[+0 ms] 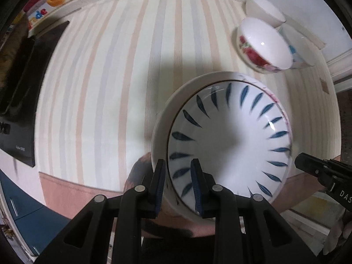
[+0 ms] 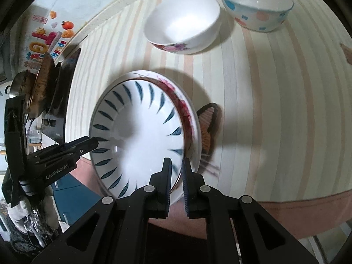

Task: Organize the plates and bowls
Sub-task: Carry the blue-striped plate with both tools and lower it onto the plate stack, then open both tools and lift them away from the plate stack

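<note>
In the left wrist view, the left gripper [image 1: 178, 183] had its jaws nearly closed on the near rim of the blue-leaf plate [image 1: 228, 140], which sat on a flowered plate [image 1: 161, 132] at the table [image 1: 99, 88] edge; the red-flower bowl [image 1: 261, 46] stood farther back. In the right wrist view, the right gripper [image 2: 176, 182] pinched the same stack's rim, jaws a little apart; this looked like the stacking step, and next both needed to lift together and stay level.

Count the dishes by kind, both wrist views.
Plates: 2, blue-leaf plate stacked in the floral-rim plate, gripped by the left gripper and right gripper.
Bowls: 3, plain white bowl, red-flower bowl, dotted bowl.
Total: 5.
</note>
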A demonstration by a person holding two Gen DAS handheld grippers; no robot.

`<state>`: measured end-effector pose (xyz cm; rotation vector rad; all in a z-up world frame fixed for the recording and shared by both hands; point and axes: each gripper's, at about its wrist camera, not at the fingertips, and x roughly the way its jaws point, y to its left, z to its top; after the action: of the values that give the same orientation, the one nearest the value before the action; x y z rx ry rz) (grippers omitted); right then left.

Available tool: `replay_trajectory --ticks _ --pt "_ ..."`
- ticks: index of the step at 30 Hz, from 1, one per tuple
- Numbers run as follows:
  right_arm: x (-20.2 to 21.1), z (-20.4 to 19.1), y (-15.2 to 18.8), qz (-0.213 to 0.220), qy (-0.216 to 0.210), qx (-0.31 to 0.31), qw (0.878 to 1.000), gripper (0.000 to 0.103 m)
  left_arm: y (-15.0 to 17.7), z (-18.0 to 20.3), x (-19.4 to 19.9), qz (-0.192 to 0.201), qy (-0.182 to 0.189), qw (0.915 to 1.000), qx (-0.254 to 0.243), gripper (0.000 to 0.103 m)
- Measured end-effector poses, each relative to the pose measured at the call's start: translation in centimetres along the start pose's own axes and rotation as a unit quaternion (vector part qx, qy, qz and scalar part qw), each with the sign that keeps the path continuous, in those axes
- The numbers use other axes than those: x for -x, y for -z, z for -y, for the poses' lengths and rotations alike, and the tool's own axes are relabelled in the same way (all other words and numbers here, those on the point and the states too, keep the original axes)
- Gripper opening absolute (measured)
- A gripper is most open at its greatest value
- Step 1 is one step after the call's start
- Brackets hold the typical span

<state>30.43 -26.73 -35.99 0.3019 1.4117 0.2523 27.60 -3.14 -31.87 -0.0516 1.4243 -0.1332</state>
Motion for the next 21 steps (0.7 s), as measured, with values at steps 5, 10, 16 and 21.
replay_trajectory --ticks 5,10,16,21 --pt "4.0 -2.5 2.1 0.04 0.027 0.025 0.999 0.012 2.8 0.4 4.8 0.04 0.011 0.999 -0.013 0.021" --pt "8.3 -5.3 5.2 0.081 0.031 0.028 0.996 0.012 5.4 0.0 9.3 0.071 0.028 0.9968 -0.025 0.021" --pt "12.6 -8.1 9.1 0.119 0.038 0.031 0.992 0.012 8.3 -0.1 13.0 0.096 0.052 0.9936 -0.028 0.021" --pt "15.0 -10.2 12.6 0.145 0.048 0.041 0.987 0.012 10.8 0.0 14.5 0.111 0.051 0.9916 -0.041 0.021"
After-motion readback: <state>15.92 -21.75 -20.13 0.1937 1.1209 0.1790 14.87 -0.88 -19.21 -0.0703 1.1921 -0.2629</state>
